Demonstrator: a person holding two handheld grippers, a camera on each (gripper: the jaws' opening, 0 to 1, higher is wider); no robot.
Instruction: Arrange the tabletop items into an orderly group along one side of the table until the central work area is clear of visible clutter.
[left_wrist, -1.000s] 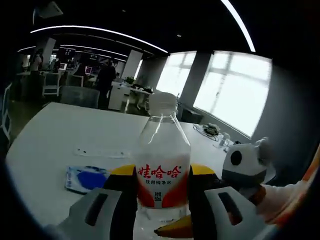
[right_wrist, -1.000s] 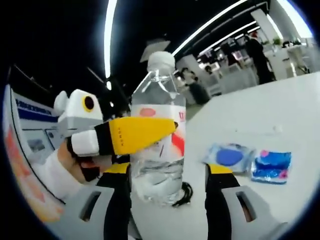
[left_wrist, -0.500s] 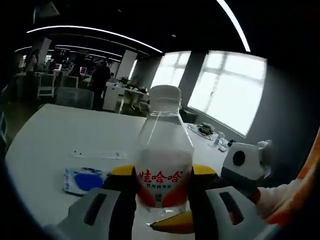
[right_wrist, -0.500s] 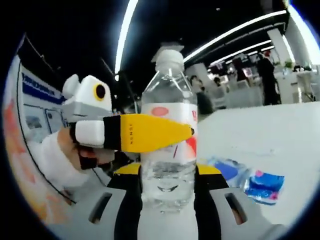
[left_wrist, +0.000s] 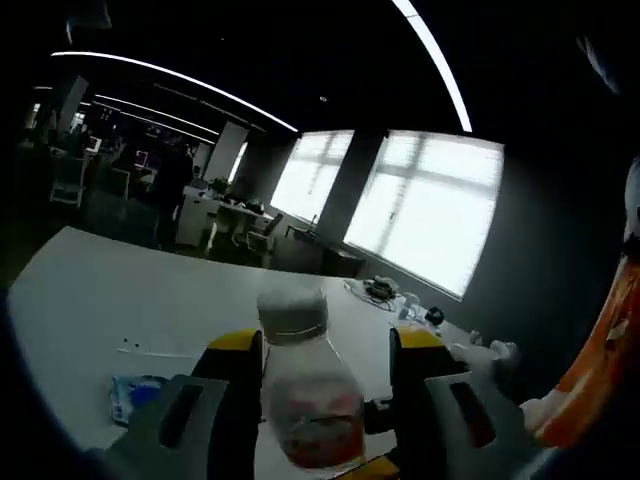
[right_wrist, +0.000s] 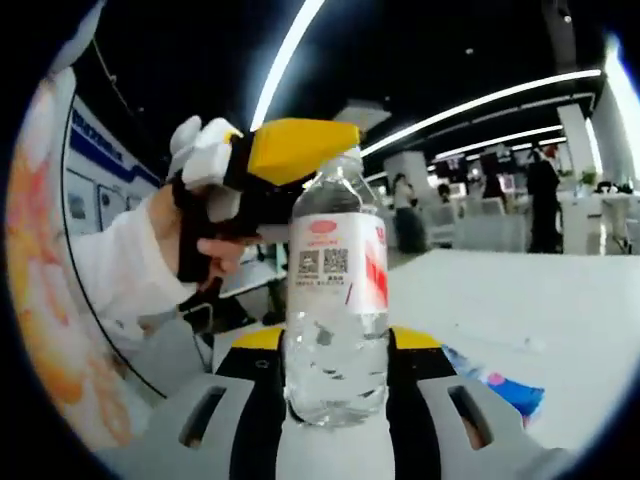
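Observation:
A clear water bottle (right_wrist: 337, 300) with a red and white label and a white cap stands upright between the jaws of my right gripper (right_wrist: 337, 340), which is shut on its lower body. My left gripper (right_wrist: 300, 150), a yellow jaw held by a white-sleeved hand, sits up at the bottle's cap. In the left gripper view I look down on the bottle (left_wrist: 310, 410). It lies between the jaws of my left gripper (left_wrist: 325, 345), close to the left jaw, with a gap to the right one. That gripper is open.
The white table (right_wrist: 520, 290) stretches away behind the bottle. Blue packets (right_wrist: 500, 385) lie on it to the right, and one blue packet (left_wrist: 130, 395) and a thin strip (left_wrist: 150, 350) in the left gripper view. Office desks and people stand far back.
My right gripper has shut on the bottle's lower body. My left gripper let go of the label area and rose to the cap, tilting down.

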